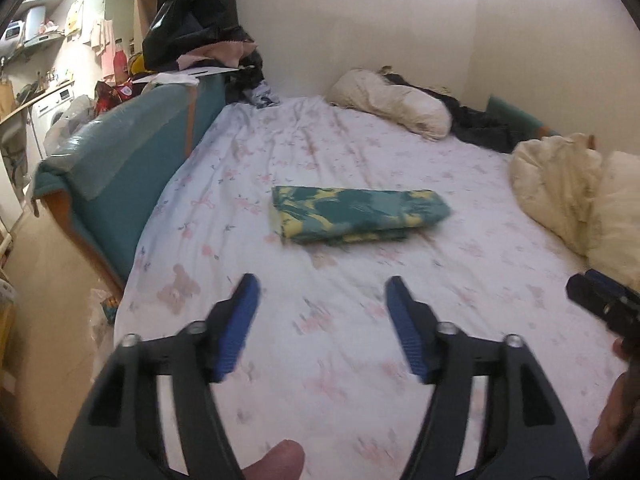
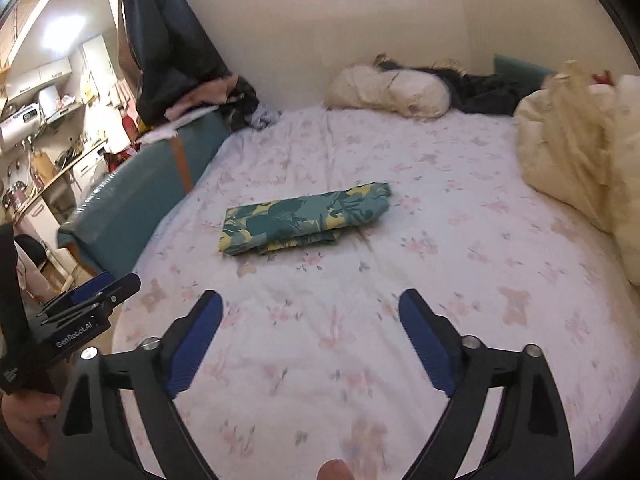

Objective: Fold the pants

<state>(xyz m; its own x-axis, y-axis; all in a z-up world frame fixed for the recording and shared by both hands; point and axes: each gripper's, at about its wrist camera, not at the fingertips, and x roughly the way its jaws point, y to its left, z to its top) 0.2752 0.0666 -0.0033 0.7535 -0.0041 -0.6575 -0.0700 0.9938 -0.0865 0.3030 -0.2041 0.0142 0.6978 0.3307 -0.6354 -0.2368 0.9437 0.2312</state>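
Here, the green-and-yellow patterned pants (image 1: 358, 216) lie folded into a flat rectangular bundle near the middle of the bed (image 1: 460, 280), which is covered by a white sheet printed with faded pink flowers. In the left wrist view the left hand-held gripper (image 1: 322, 290) hovers above the near part of the sheet, its 2 black fingers with blue ribbed pads (image 1: 236, 332) spread wide and holding nothing; the pants sit beyond the tips, apart from them. The right hand-held gripper (image 2: 310, 304) is likewise spread with nothing between its blue pads (image 2: 428, 344), and in its view the folded pants (image 2: 306, 218) lie ahead and slightly left, also untouched. Each device shows at the edge of the other's view: the right one at the far right of the left view (image 1: 600, 300), the left one at the lower left of the right view (image 2: 86, 300), though from those angles its opening cannot be judged. A teal padded bed frame (image 1: 120, 184) runs along the left side of the mattress. A cream pillow (image 1: 394, 106) rests at the far edge by the wall, dark clothing (image 1: 484, 124) is bunched just beside it, and a crumpled cream duvet (image 1: 560, 188) sits heaped on the right side. A pile of clothes (image 1: 208, 56) tops the far end of the frame.
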